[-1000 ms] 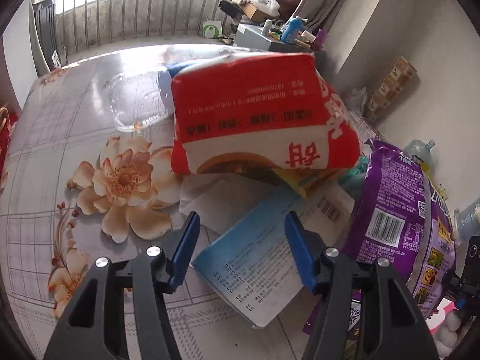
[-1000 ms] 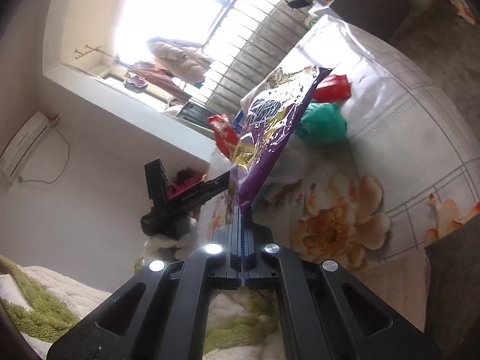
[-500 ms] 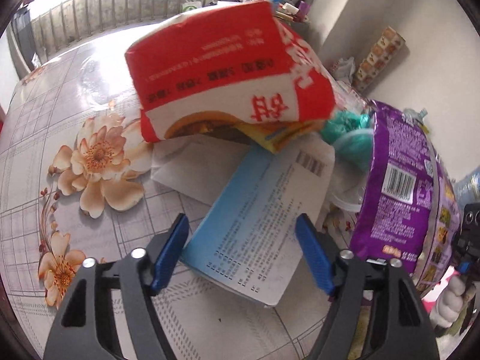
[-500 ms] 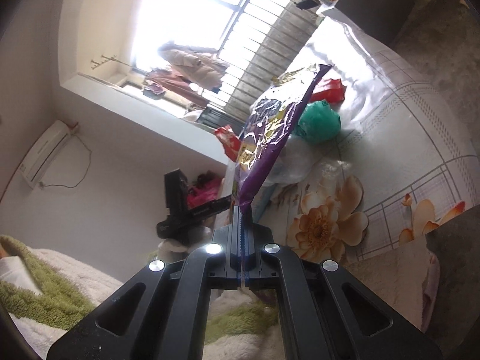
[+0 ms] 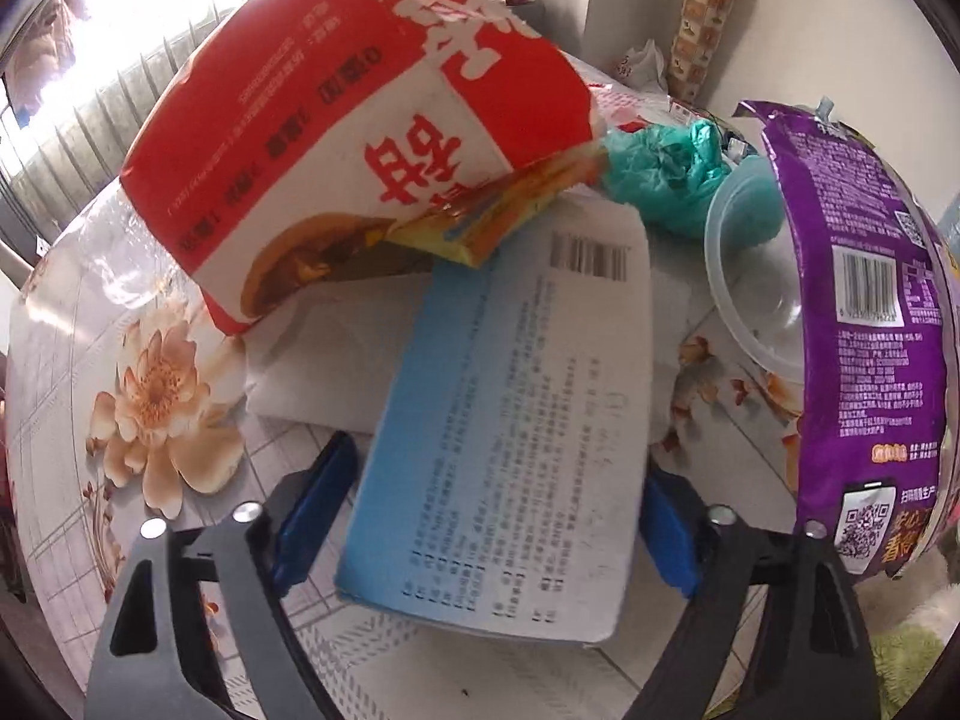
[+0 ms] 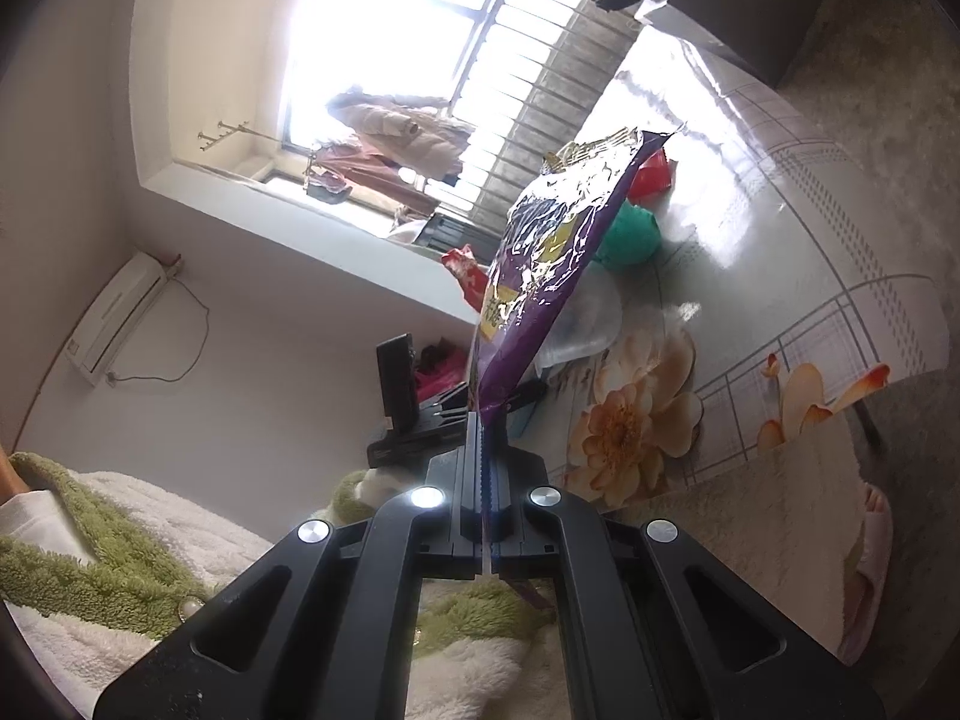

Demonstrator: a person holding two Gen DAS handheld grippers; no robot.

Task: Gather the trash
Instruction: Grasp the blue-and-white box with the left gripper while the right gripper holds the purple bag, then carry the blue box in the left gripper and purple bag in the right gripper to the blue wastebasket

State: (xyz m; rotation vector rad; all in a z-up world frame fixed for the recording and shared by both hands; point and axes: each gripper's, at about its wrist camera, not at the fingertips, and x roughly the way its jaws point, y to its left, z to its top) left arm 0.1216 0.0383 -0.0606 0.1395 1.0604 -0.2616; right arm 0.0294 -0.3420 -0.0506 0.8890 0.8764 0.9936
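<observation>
Your left gripper (image 5: pixel 480 516) is spread wide, one blue finger (image 5: pixel 312 516) on each side of the blue-and-white sheet (image 5: pixel 516 420) lying on the flowered tablecloth (image 5: pixel 150 396). The sheet's near short edge sits right between those fingers, and its long axis runs straight away from you, tipped a touch to the right, with the barcode end farthest off. So the sheet is dead ahead and low, and this is your nearer tool for it by a long way.

Your right gripper (image 6: pixel 485 516) is pressed together, pinching the bottom edge of the purple snack bag (image 6: pixel 540 276), which stands up from it. In the left view the same bag (image 5: pixel 870 330) hangs at the right, just beside the sheet's right edge.

Beyond the sheet, the red-and-white box (image 5: pixel 360 138) leans over a yellow wrapper (image 5: pixel 480 222) that overlaps the sheet's far corner. The green plastic bag (image 5: pixel 666 174) and clear tub (image 5: pixel 756 276) sit to the right, near the purple bag.

The sheet looks flat and thin, and the fingers are set across its width, so my read is you'll need to get under that near edge before closing, or it may just buckle. Whether the fingers touch the cloth, I can't tell.
</observation>
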